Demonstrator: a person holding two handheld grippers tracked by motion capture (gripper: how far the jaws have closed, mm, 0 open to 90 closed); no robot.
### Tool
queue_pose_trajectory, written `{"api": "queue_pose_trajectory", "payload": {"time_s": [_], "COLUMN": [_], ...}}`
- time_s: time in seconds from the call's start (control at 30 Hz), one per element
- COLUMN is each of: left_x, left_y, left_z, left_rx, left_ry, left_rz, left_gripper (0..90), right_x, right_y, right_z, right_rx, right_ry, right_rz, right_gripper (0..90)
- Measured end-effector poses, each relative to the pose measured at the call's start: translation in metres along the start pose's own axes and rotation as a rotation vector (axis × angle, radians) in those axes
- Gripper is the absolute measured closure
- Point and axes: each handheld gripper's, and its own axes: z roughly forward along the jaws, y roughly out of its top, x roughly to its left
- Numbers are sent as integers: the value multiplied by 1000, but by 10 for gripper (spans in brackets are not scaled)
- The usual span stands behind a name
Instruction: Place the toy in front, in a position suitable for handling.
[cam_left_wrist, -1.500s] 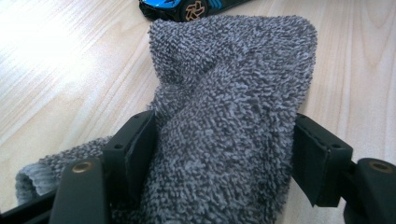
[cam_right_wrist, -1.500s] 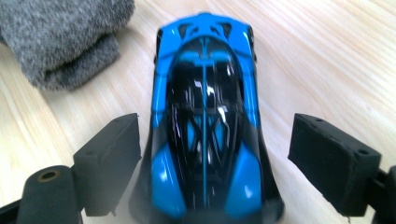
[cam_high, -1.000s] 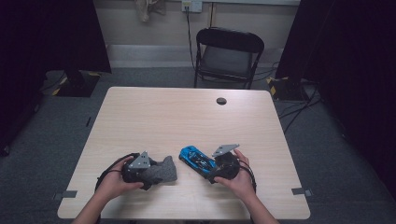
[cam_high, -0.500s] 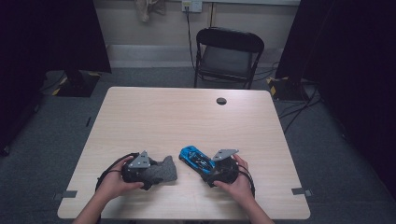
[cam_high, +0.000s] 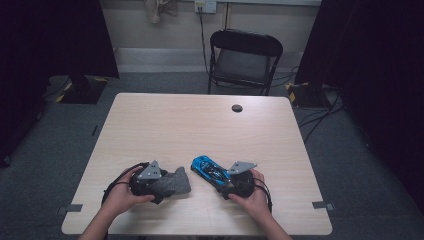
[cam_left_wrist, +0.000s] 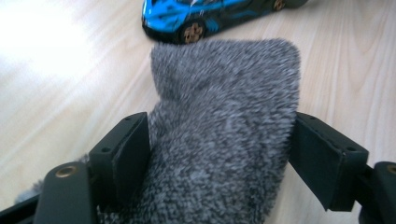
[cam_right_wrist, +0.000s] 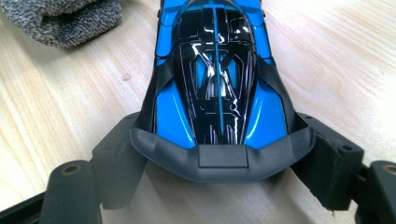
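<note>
Toy car (cam_right_wrist: 215, 79) tail-first between closing right fingers (cam_right_wrist: 119, 158), gripped at both sides.

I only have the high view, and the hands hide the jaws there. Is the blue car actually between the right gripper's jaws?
Observer: Yes. The blue car has its tail between the jaws of the right gripper. They have just been closing, and both pads touch its rear.
Operator: And the left one?
Observer: The grey sock fills the gap of the left gripper. Its jaws have just been opening, and I cannot tell if they press.
Operator: Is the car upright?
Observer: Yes, its gold-rimmed wheels rest on the table.
</note>
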Motion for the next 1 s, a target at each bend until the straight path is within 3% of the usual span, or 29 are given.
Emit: {"api": "queue_pose_trajectory", "payload": {"time_s": [0.2,0.67,0.83,1.0], "left_x": [-6,-7,-9,-12], "left_y": [11,12,12,11], "left_z": [-1,18,22,30], "left_rx": [-41,12,5,33], "left_ry": [-1,-15,-22,-34], "left_rz": [11,28,29,44], "left_gripper": [225,232,230,224], "right_x": [0,-3,-2,-3], "right_y": [-1,-2,-6,-14], "right_z": [1,-6,-10,-14], "right_rx": [-10,36,30,-2], "right_ry": [0,21,18,8], "right_rz": [1,-19,-15,-7], "right_gripper": [239,188,192,195]}}
